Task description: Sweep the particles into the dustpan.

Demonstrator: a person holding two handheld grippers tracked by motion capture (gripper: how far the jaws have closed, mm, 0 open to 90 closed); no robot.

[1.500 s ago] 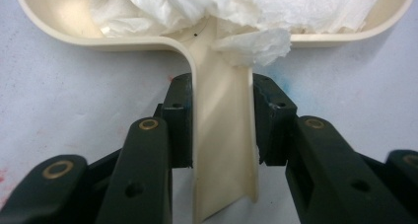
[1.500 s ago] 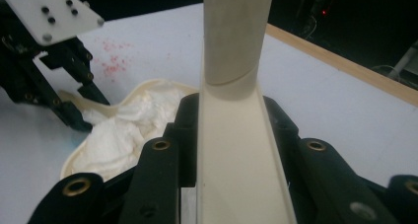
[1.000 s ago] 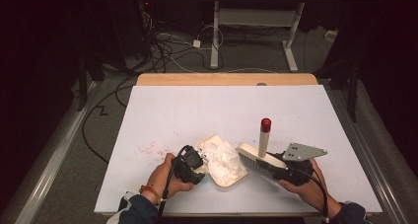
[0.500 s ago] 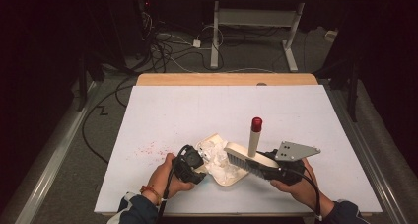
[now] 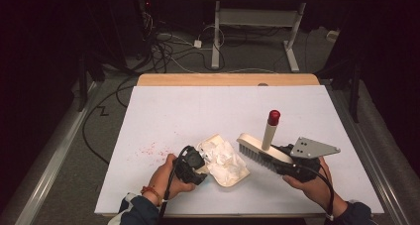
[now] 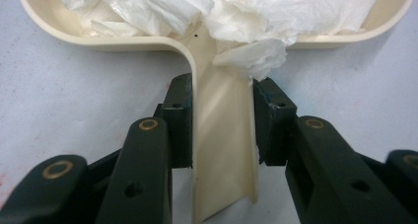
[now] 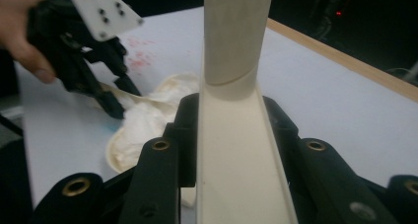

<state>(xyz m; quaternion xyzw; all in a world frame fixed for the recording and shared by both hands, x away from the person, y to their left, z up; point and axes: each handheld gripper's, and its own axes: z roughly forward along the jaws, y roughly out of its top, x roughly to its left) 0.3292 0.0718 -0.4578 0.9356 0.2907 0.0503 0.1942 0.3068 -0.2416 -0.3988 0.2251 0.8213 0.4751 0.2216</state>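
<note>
The left claw [image 5: 194, 164] is clenched on the flat handle of a cream dustpan [image 5: 236, 178], one jaw on each edge of the handle, as the left gripper view makes plain. The pan lies on the white desk [image 5: 198, 111] near its front edge, heaped with crumpled white tissue [image 5: 220, 154]. The right claw [image 5: 285, 161] is clamped on the body of a cream hand brush [image 5: 257, 150], whose red-tipped handle [image 5: 273, 117] stands up and away from the person. The brush's long axis runs left-right, bristles down, just beside the pan's right side; whether they touch the desk is hard to tell. Any sweep would go leftward toward the pan.
</note>
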